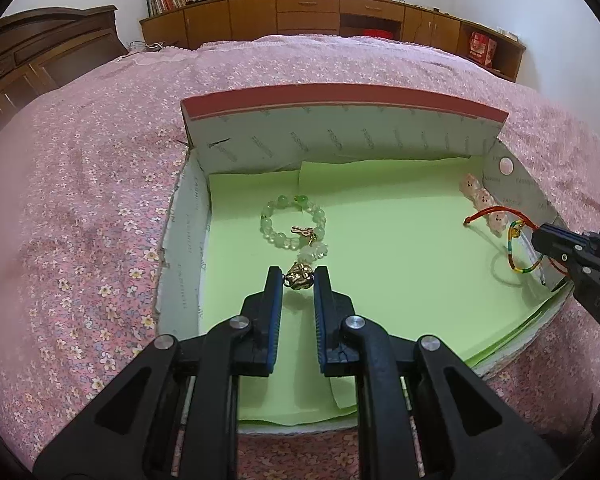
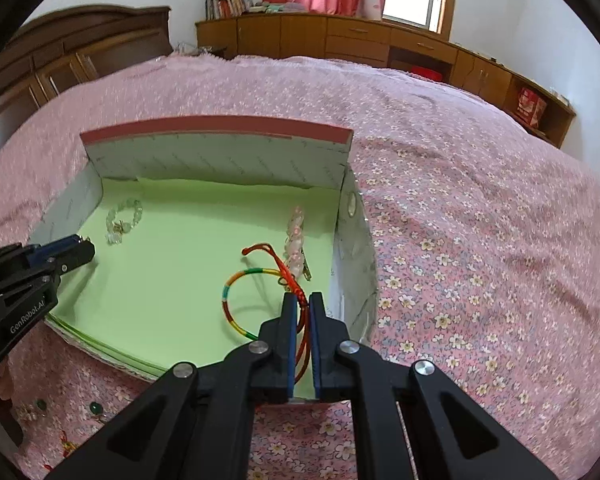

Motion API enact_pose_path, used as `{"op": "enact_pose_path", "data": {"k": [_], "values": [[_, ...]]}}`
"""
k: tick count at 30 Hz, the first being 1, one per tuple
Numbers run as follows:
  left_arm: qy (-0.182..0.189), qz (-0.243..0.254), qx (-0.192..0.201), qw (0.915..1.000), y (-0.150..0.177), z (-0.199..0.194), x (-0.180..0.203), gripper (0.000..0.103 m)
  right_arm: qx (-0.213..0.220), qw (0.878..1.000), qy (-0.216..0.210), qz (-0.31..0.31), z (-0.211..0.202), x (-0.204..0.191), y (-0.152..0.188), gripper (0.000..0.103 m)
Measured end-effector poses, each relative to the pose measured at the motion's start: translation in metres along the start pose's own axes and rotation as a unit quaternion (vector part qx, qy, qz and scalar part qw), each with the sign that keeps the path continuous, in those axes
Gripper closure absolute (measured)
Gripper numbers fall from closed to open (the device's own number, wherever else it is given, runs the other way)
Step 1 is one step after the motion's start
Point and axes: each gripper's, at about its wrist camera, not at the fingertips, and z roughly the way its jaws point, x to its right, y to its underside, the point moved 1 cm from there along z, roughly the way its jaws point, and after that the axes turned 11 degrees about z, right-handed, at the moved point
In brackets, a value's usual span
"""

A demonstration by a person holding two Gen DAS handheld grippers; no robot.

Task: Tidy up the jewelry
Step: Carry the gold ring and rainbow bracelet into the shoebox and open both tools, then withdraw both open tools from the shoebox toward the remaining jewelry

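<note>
We find a shallow box (image 1: 340, 136) lined with green paper lying on the bed, its far wall standing upright. The left gripper (image 1: 297, 280) has its fingers (image 1: 274, 296) closed on the gold charm (image 1: 298, 280) that hangs from the green bead bracelet (image 1: 294, 220), which lies toward the box's left wall. The right gripper (image 2: 299, 312) has its fingers (image 2: 289, 320) closed on the red cord (image 2: 300, 300) of a striped cord bracelet (image 2: 236, 276) near the box's right wall, just beside a pink bead bracelet (image 2: 296, 236). We judge the beaded pieces light but brittle and inclined to roll or sag, best taken at the charm or knot; the cord is soft and limp, and a pinch at its knot seems soundest. More trinkets (image 2: 94, 408) lie on the bedspread outside the box's near edge.
</note>
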Motion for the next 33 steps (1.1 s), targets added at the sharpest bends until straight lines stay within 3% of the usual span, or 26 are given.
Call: {"op": "enact_pose_path", "data": {"k": [4, 8, 14, 33], "values": [[0.003, -0.002, -0.001, 1.0, -0.001, 0.001, 0.0, 0.095, -0.007, 1.0, 0.003, -0.002, 0.002, 0.001, -0.002, 0.096], [0.005, -0.003, 0.0, 1.0, -0.003, -0.002, 0.001, 0.087, -0.005, 1.0, -0.008, 0.016, -0.001, 0.005, -0.003, 0.095], [0.007, -0.002, 0.013, 0.9999, -0.003, -0.016, 0.003, 0.073, 0.008, 0.998, -0.039, 0.053, -0.015, 0.012, -0.004, 0.077], [0.024, -0.039, 0.073, 0.9963, 0.01, -0.08, -0.007, 0.068, 0.088, 0.983, -0.127, 0.099, -0.09, 0.01, 0.016, 0.051]]}}
